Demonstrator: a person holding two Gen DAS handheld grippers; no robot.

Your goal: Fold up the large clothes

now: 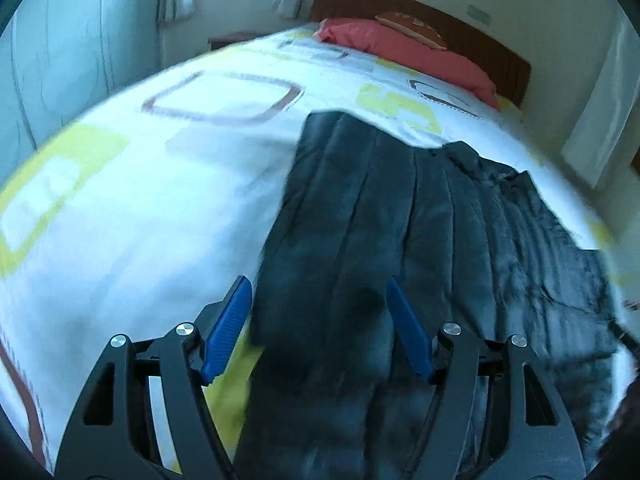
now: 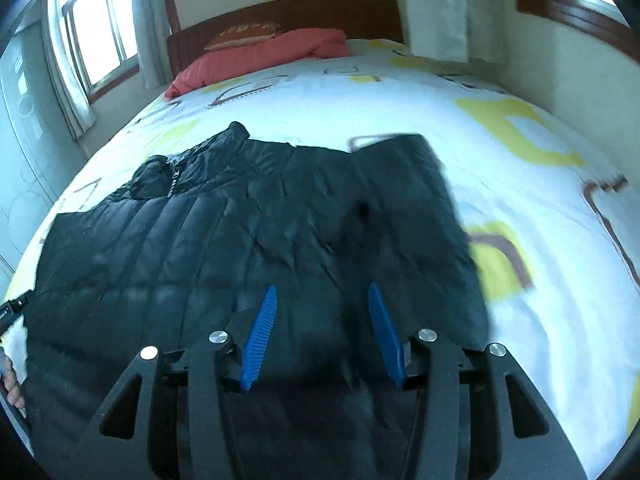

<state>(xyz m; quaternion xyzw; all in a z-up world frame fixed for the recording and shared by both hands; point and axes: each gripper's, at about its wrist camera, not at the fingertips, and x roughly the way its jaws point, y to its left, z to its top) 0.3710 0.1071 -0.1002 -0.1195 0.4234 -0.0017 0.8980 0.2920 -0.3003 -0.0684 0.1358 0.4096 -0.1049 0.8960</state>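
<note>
A dark quilted puffer jacket [image 1: 420, 220] lies spread on the bed, one sleeve folded along its left side in the left wrist view. My left gripper [image 1: 318, 286] is open, its blue fingers [image 1: 230, 320] wide apart over the jacket's near left edge. In the right wrist view the jacket [image 2: 224, 232] lies flat with its collar toward the pillows and a sleeve folded over its right side. My right gripper [image 2: 322, 292] is open above the jacket's near hem. Neither holds anything.
The bed has a white cover [image 1: 160, 184] with yellow and brown squares. A red pillow [image 2: 260, 56] and a brown cushion [image 2: 244, 34] lie by the wooden headboard [image 2: 304, 12]. Curtained windows [image 2: 96, 28] and walls stand close around the bed.
</note>
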